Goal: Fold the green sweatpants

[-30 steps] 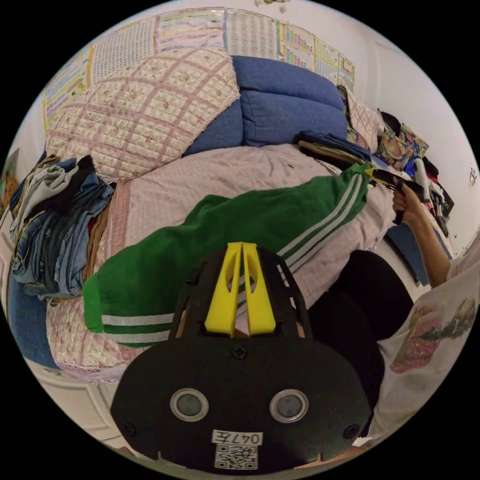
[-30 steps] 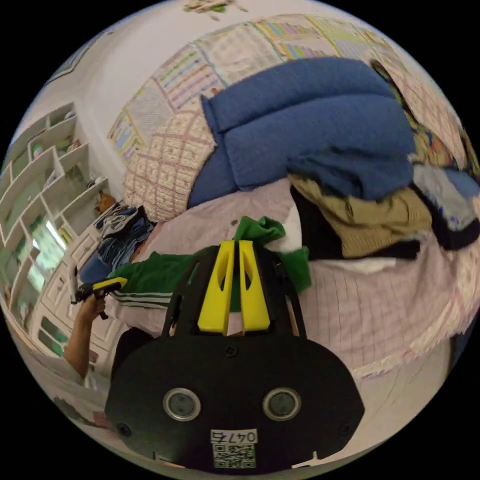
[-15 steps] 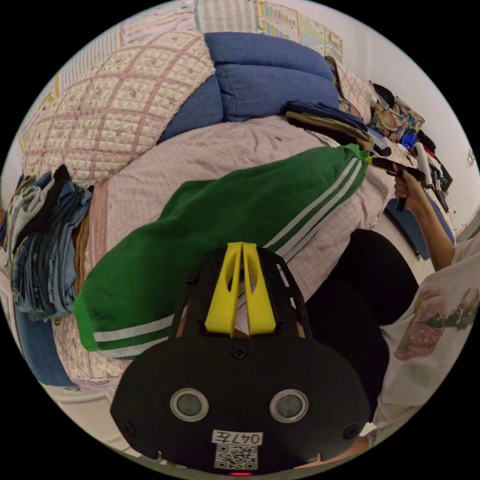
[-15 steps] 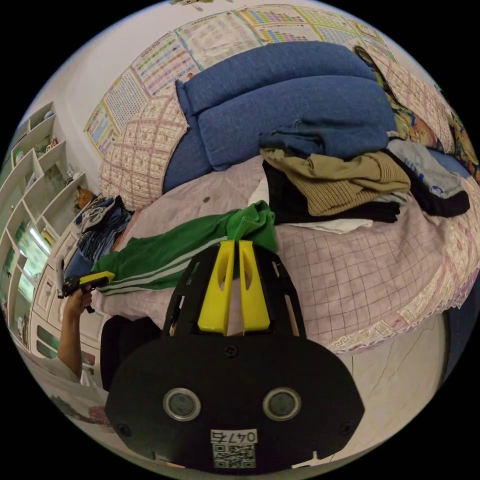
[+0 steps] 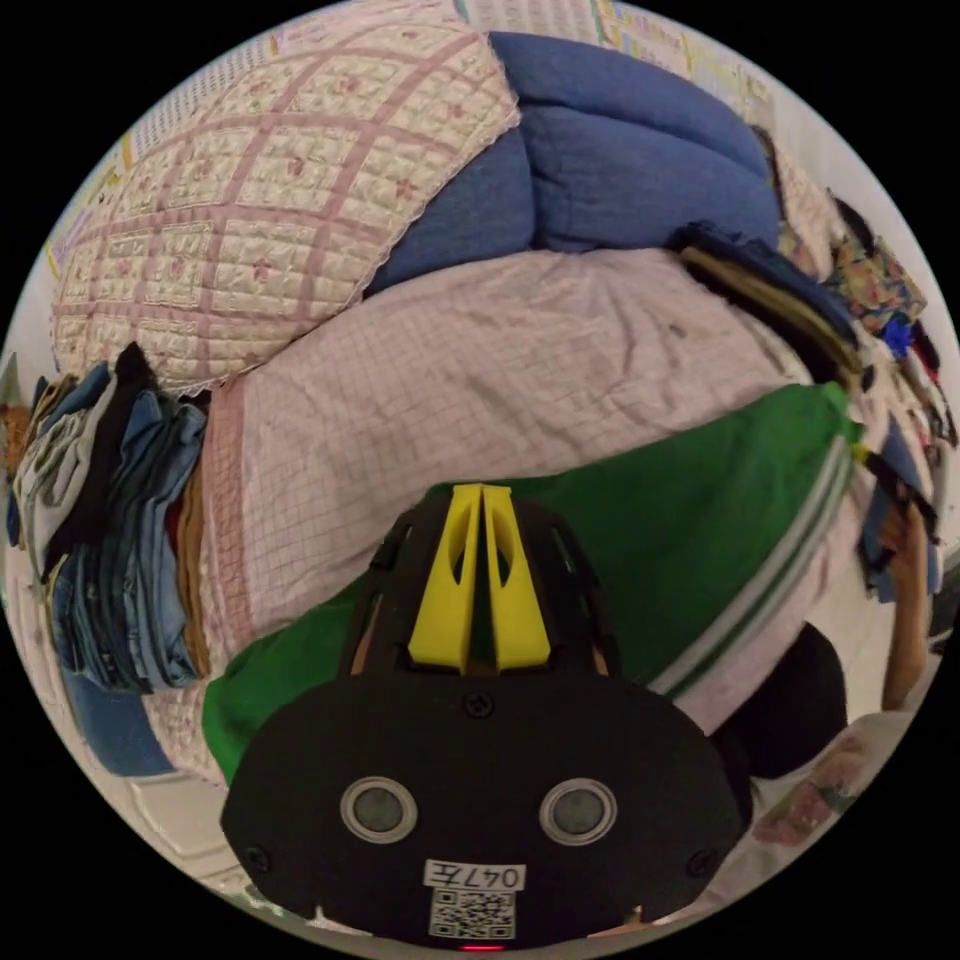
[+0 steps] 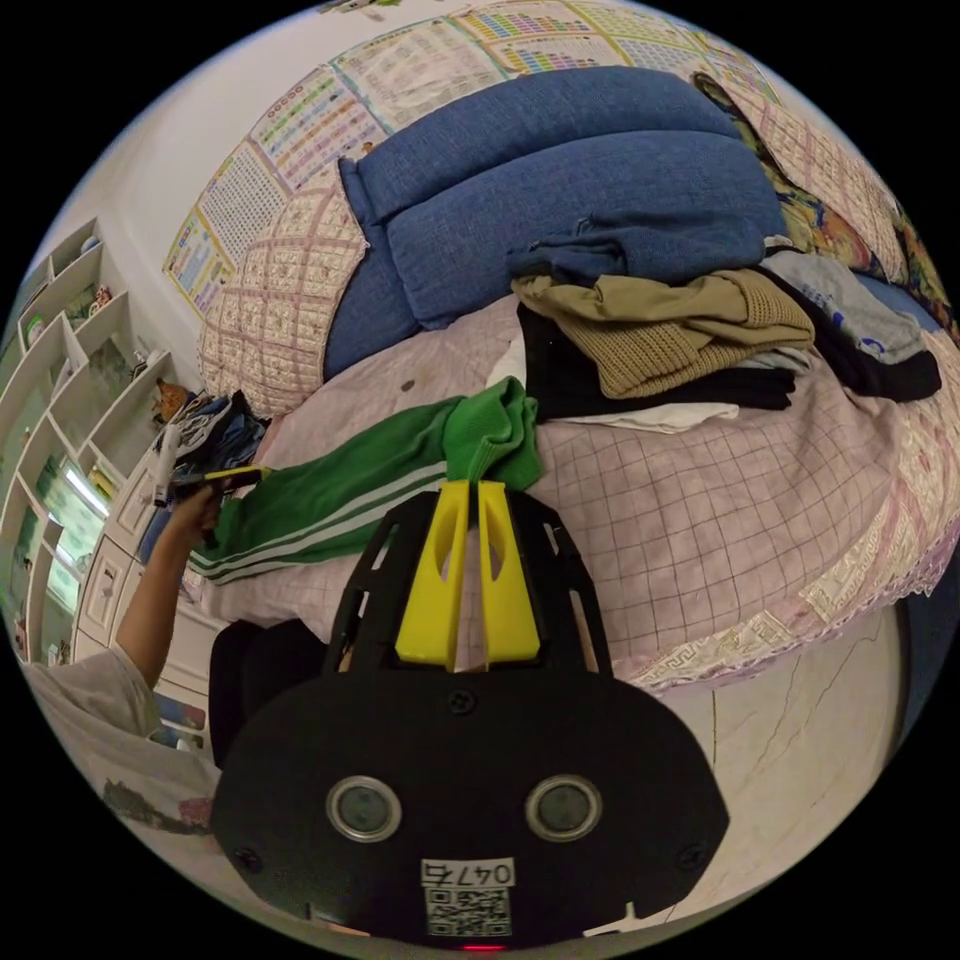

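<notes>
Here, green sweatpants (image 6: 330,490) stretched across bed (image 6: 720,520); left hand-held gripper (image 5: 483,492), right hand-held gripper (image 6: 471,488) each clamp one end.

My left gripper (image 5: 482,492) has its two yellow jaws pressed together, tips meeting, with green cloth caught at the tips. In the right gripper view I see that same left gripper (image 6: 235,476) far off to the side, held in my left hand (image 6: 190,510), the forearm stretched out bare from a pale short sleeve. My right gripper (image 6: 476,488) also has its yellow jaws closed tip to tip, green fabric bunched right at the ends. In the left gripper view my right hand (image 5: 912,560) shows at the edge, wrapped round the handle of the right gripper (image 5: 868,455), arm reaching outward. Both arms are spread wide apart.
</notes>
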Motion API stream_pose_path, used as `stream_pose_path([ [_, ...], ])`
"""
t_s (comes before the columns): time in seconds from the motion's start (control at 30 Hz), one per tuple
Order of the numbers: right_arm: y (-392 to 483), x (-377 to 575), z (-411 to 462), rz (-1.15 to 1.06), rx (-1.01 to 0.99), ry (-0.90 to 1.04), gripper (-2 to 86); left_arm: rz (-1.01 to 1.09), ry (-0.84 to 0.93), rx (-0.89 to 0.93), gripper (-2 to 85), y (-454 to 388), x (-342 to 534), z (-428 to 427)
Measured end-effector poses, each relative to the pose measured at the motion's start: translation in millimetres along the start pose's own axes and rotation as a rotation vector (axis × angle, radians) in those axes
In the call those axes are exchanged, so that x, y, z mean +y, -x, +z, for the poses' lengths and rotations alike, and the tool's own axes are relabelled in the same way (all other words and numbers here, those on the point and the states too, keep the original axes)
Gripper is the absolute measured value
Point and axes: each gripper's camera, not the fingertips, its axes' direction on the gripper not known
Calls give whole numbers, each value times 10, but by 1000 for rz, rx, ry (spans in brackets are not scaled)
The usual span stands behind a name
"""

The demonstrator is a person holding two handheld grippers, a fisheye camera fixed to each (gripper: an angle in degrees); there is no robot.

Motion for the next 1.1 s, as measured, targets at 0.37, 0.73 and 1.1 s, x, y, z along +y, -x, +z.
stream_pose_path([
  [0.37,-53,-315,-378,92,-43,-102,54,-143,-218,29,-9,448,632,-610],
  [0.73,-54,-949,-335,312,-200,-112,71,141,-372,489,-10,-801,1539,-1246],
  [1.1,1747,-2277,-997,-68,-124,-169,-2,-7,-118,637,-10,-864,941,55],
])
